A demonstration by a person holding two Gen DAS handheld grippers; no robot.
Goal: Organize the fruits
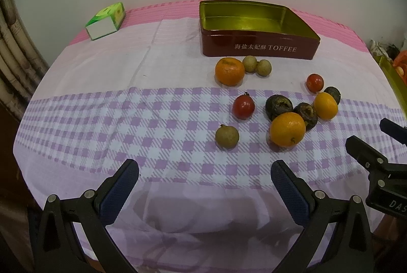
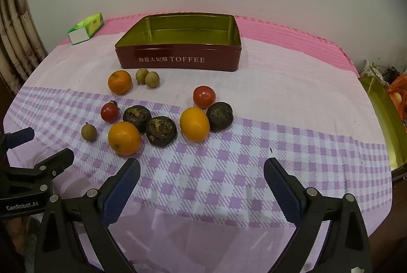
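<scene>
A table draped in a pink and purple checked cloth (image 2: 254,99) carries everything; its near edge falls out of sight below both gripper bodies. Toward the far edge stands an open dark-red rectangular tin lettered TOFFEE (image 2: 178,63), gold inside and holding nothing that shows. At the table's right edge a second gold-lined tin (image 2: 381,107) is cut off by the frame — only one long wall and part of the interior appear, and orange items beyond it are too cropped to name. Near the far left corner lies a green and white cardboard carton (image 1: 105,21).

The left gripper (image 1: 204,171) hovers over the near edge with its blue-padded fingers spread wide, pinching nothing. The right gripper (image 2: 202,169) is likewise spread and empty; in the left view only its fingertips enter from the right.

The fruits lie loose on the cloth between the tin and the grippers, none inside it. Just in front of the tin sit a mandarin (image 2: 119,82) and two tan longans (image 2: 148,77) touching each other. Nearer lie two smooth oranges (image 2: 124,138), three dark wrinkled round fruits (image 2: 161,131) — what kind I cannot tell — two red cherry tomatoes (image 2: 204,96) and a lone longan (image 2: 89,132).
</scene>
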